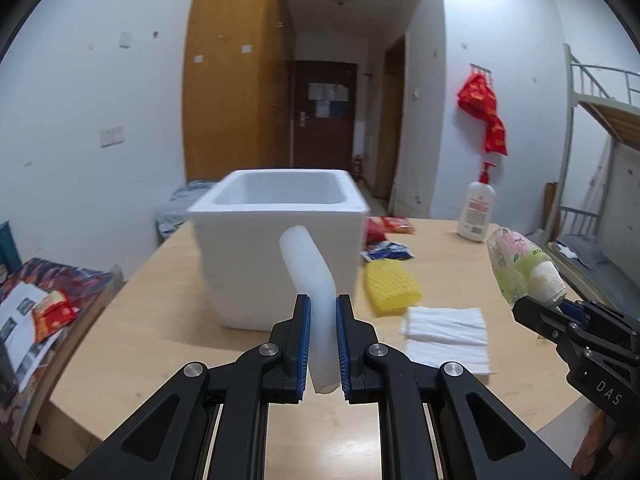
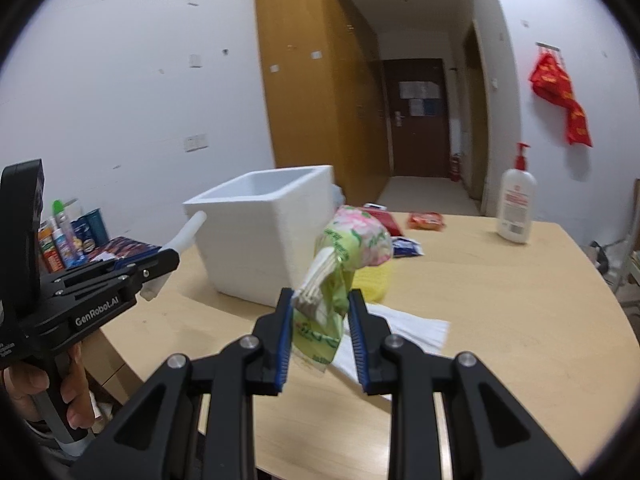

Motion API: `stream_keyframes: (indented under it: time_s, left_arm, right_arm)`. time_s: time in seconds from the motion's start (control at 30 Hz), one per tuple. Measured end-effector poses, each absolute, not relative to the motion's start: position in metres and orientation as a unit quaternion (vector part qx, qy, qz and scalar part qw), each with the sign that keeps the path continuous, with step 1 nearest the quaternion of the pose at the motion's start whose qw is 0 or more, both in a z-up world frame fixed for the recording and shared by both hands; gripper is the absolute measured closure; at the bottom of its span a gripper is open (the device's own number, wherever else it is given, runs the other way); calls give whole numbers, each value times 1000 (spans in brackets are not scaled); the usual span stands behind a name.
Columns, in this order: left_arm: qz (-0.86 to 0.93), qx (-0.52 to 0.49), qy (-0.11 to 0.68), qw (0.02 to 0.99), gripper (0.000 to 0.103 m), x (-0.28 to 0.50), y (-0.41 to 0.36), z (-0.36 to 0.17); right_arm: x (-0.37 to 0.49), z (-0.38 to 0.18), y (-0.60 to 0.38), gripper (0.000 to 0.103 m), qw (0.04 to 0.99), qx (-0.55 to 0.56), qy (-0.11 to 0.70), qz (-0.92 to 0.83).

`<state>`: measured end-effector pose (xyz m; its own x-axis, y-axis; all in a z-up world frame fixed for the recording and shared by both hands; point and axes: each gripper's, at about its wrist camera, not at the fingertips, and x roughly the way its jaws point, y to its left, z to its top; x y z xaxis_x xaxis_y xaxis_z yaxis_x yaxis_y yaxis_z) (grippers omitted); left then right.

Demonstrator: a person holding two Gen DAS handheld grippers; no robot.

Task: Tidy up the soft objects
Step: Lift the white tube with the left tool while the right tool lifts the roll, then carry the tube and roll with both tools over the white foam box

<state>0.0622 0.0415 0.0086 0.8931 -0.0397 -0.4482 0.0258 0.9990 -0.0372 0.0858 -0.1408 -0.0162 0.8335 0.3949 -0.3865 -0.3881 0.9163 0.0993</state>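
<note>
My left gripper (image 1: 322, 304) is shut on a bent white foam tube (image 1: 308, 268) and holds it above the table, just in front of the white foam box (image 1: 276, 248). The tube also shows in the right wrist view (image 2: 184, 236), left of the box (image 2: 264, 240). My right gripper (image 2: 320, 300) is shut on a green and pink tissue packet (image 2: 344, 256), held above the table to the right of the box. The packet also shows in the left wrist view (image 1: 520, 272). A yellow sponge (image 1: 392, 288) and a white folded cloth (image 1: 448, 332) lie on the table.
A lotion pump bottle (image 1: 478, 212) stands at the table's far right. Red and blue snack packets (image 1: 386, 236) lie behind the sponge. A side shelf with papers (image 1: 36, 312) is at the left. A bunk bed (image 1: 600, 120) is at the right.
</note>
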Motion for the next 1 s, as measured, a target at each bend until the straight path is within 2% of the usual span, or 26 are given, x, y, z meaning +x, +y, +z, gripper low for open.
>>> stream_keyframes:
  time_s: [0.47,1.0]
  left_arm:
    - [38,-35,235,971,90,53,86,7]
    - [29,-37,234,971,90,60,86,10]
  right_arm:
    - [99,-15,-81,73,933,-17,209,292]
    - [104,-6,-71,73,932,-33,210,294]
